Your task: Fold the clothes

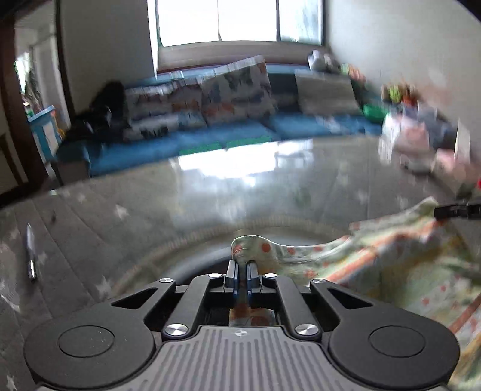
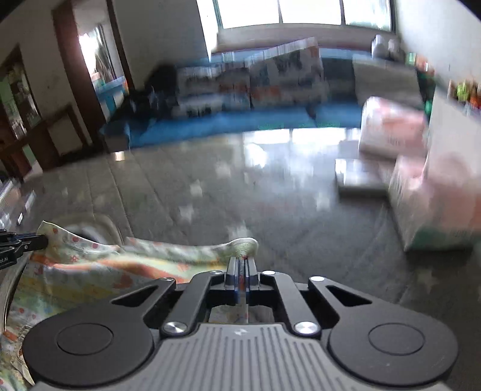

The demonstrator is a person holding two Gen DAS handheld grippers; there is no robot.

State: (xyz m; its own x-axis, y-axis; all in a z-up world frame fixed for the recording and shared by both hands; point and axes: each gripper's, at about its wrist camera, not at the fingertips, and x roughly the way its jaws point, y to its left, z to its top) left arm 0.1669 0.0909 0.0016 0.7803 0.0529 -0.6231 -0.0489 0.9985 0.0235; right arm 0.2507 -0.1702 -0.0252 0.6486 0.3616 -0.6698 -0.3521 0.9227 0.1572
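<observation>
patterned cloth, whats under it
The patterned cloth, pinched by left gripper and right gripper, lies over the grey star-print mat; anything beneath its spread is hidden.

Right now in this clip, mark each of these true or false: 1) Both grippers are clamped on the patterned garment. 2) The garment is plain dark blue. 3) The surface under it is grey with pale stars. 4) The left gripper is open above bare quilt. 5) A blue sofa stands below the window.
1) True: the left gripper and the right gripper each pinch an edge of the garment.
2) False: it is pale green and yellow with orange dots and stripes.
3) True: the quilt is grey with pale stars.
4) False: its jaws are shut on cloth.
5) True: the blue sofa runs under the window.
</observation>
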